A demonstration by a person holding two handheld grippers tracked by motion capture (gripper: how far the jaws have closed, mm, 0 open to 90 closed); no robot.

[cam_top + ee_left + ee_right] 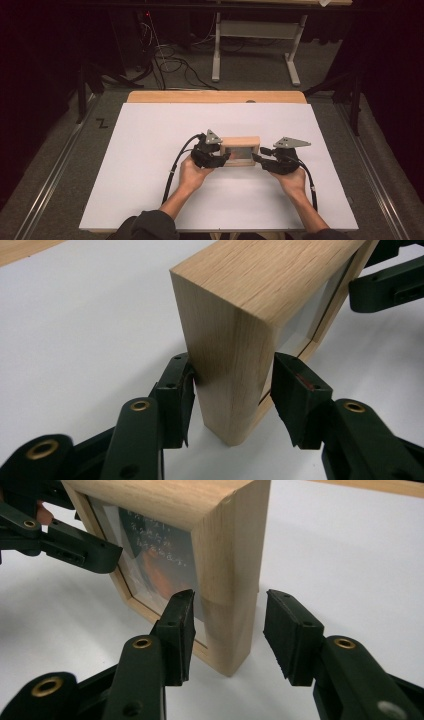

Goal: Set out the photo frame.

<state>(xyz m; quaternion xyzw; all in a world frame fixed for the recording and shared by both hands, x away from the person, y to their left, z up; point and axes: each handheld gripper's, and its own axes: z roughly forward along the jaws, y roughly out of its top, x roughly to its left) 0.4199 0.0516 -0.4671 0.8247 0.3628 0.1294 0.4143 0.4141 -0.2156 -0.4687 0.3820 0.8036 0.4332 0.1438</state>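
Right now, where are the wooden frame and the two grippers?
wooden frame [240, 141], high view, top edge.
left gripper [232, 390], left gripper view, between its tips.
right gripper [229, 625], right gripper view, between its tips.

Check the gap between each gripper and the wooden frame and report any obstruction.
Nothing visible intervenes. The left gripper straddles one end of the wooden frame, and the right gripper straddles the other end with a gap beside one pad.

— What lies around the work surface?

— A white board [150, 165] covers a wooden table [215, 96], which stands on grey carpet [50, 165]. Metal rails [55, 170] run along both sides.

— And farther back?

— A white-legged desk frame [255, 40], loose cables [170, 62] on the floor, and darkness beyond.
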